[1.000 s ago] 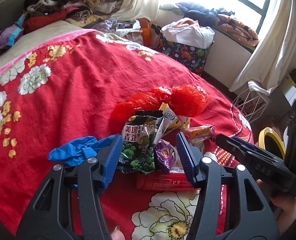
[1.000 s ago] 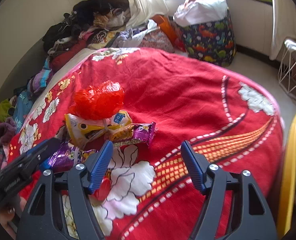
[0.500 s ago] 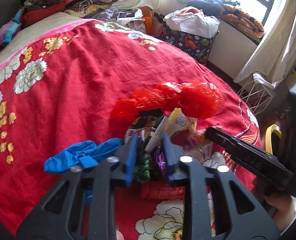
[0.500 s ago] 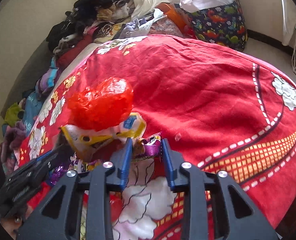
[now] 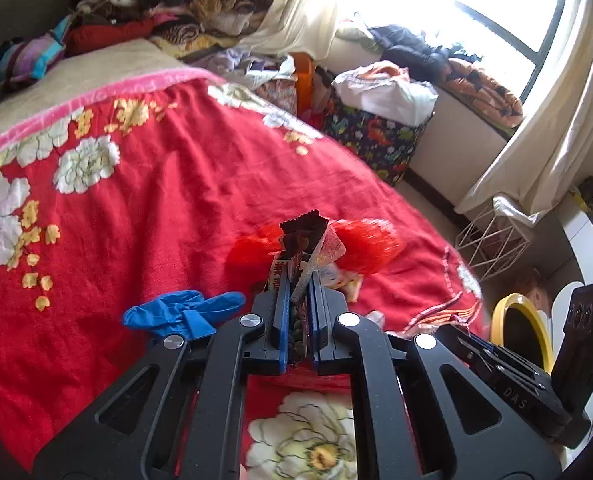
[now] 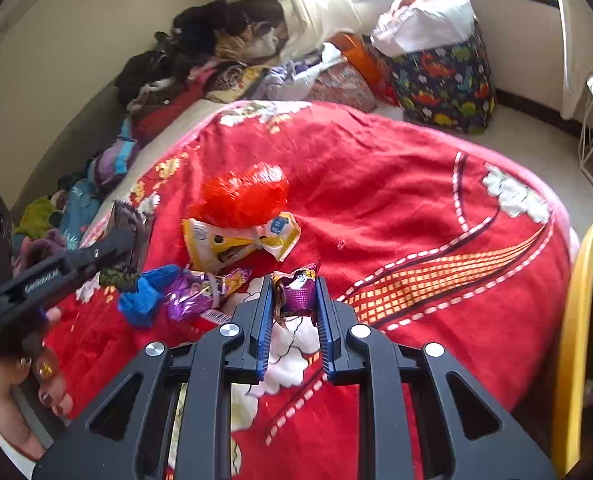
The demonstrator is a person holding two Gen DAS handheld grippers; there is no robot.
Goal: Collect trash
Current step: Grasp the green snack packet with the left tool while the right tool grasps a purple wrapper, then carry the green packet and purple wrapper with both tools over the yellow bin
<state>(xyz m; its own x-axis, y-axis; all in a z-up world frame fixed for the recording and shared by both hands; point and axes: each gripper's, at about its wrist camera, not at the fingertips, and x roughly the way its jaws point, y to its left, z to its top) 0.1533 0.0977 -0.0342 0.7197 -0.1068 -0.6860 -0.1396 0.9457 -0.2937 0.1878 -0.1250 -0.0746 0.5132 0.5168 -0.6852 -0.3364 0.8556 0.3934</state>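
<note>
Lying at far left on the red floral blanket (image 5: 216, 184): blue glove (image 5: 184, 314). Clenching fully on green-pea snack bag (image 5: 302, 248), raised off the bed: left gripper (image 5: 299, 300). Resting beyond: red plastic bag (image 6: 244, 196), yellow wrapper (image 6: 240, 240). Closing on purple foil wrapper (image 6: 298, 292), pressing between both fingers (image 6: 262, 320): right gripper (image 6: 294, 316).

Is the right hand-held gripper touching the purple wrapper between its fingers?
Touching. In the right wrist view the right hand-held gripper, closing, has both blue pads pressed against the crumpled purple wrapper, with no gap either side.
</note>
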